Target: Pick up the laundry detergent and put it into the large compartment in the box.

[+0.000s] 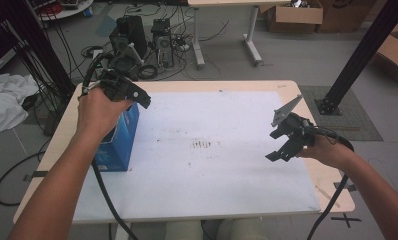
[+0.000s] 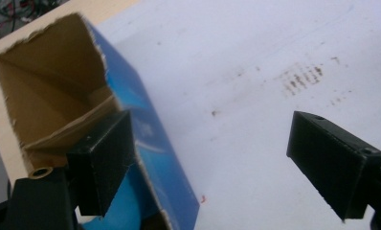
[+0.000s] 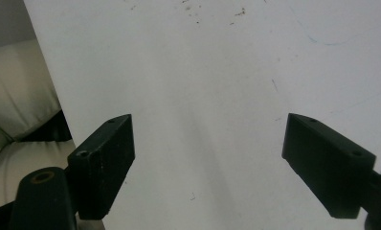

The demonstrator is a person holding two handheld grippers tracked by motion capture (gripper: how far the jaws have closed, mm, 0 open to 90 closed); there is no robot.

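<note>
One blue box (image 1: 121,145) on table (image 1: 227,86); two grippers, left (image 2: 210,158), right (image 3: 207,160), both agape.

- The right gripper (image 3: 210,163) hangs over the white sheet (image 3: 217,86), its two black jaws rising from the bottom edge and standing wide apart.
- Nothing sits between the jaws; bare white surface shows in the gap.
- Small dark specks (image 3: 198,12) dot the sheet near the top edge, and a faint bluish curved line (image 3: 325,42) runs toward the upper right.
- The sheet's edge runs down the left side at a slant.
- Beyond that edge, at the lower left, lies a cream padded cushion (image 3: 21,96) with a dark gap beneath it.
</note>
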